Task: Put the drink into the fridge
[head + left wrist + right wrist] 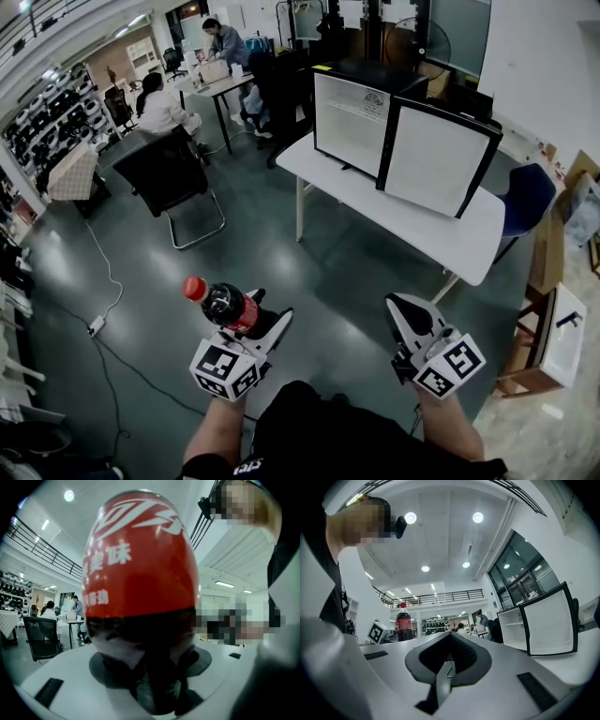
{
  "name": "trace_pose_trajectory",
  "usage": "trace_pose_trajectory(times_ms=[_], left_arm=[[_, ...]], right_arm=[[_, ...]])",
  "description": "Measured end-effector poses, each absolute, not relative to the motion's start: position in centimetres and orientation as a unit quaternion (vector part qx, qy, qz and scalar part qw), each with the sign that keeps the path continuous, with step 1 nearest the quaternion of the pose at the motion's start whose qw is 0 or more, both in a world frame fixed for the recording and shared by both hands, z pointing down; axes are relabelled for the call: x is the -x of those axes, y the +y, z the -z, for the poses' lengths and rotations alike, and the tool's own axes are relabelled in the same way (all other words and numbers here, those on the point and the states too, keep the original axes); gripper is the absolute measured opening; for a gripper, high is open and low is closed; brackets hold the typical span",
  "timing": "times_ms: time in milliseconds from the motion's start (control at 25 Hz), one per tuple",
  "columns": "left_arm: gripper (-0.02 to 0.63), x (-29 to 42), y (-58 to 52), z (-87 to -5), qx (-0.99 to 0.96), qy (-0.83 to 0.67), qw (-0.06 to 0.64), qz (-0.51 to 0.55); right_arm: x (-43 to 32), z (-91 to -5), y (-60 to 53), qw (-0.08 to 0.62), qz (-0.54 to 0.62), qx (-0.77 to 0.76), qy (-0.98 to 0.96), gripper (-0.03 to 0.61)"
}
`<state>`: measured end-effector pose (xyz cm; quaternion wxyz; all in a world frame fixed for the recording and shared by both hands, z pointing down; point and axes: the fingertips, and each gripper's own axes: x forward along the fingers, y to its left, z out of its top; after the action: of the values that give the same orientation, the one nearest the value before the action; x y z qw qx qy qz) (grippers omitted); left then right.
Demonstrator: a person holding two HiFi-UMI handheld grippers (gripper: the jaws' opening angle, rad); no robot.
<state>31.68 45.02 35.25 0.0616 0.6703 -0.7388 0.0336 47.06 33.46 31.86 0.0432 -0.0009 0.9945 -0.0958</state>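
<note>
A cola bottle (pixel 225 307) with a red cap and red label lies tilted up and to the left, its base clamped in my left gripper (pixel 265 325). In the left gripper view the bottle (pixel 140 564) fills most of the picture, and the left gripper (pixel 154 677) is shut on its dark lower part. My right gripper (pixel 405 309) is shut with nothing in it. In its own view the right gripper (pixel 449 658) shows closed jaws, with the bottle (pixel 403 622) far off to the left. The small black fridge (pixel 361 117) stands on a white table (pixel 403 225) ahead with its door (pixel 436 159) swung open. Its white shelves show.
A black chair (pixel 169 173) stands on the grey floor ahead to the left. Two people sit and stand at a desk (pixel 220 84) further back. A cable and power strip (pixel 97 325) lie on the floor at left. A blue chair (pixel 525 202) and a white box (pixel 558 337) are at right.
</note>
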Motion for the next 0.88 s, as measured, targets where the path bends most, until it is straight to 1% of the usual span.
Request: trace_pose_trajectory(times_ms=[200,440,600,880], left_arm=[[0.276,-31.9,43.6,-36.0,-0.666,-0.742,0.065,-0.030],[0.276,-29.4,41.2,-37.3,-0.664,-0.744,0.069,-0.040],[0.276,-25.7,38.8,-37.7,-0.667,-0.740,0.069,-0.041],[0.276,-17.3,33.9,-36.9,-0.673,-0.736,0.060,-0.040]], right_arm=[[-47.4,-33.5,32.6,0.021,0.098,-0.008,0.995,0.014],[-45.1,-34.2,30.1,0.013,0.102,-0.006,0.995,0.014],[-41.3,-34.2,27.6,0.012,0.101,-0.001,0.995,0.014],[-32.7,-33.5,23.2,0.006,0.096,-0.004,0.995,0.014]])
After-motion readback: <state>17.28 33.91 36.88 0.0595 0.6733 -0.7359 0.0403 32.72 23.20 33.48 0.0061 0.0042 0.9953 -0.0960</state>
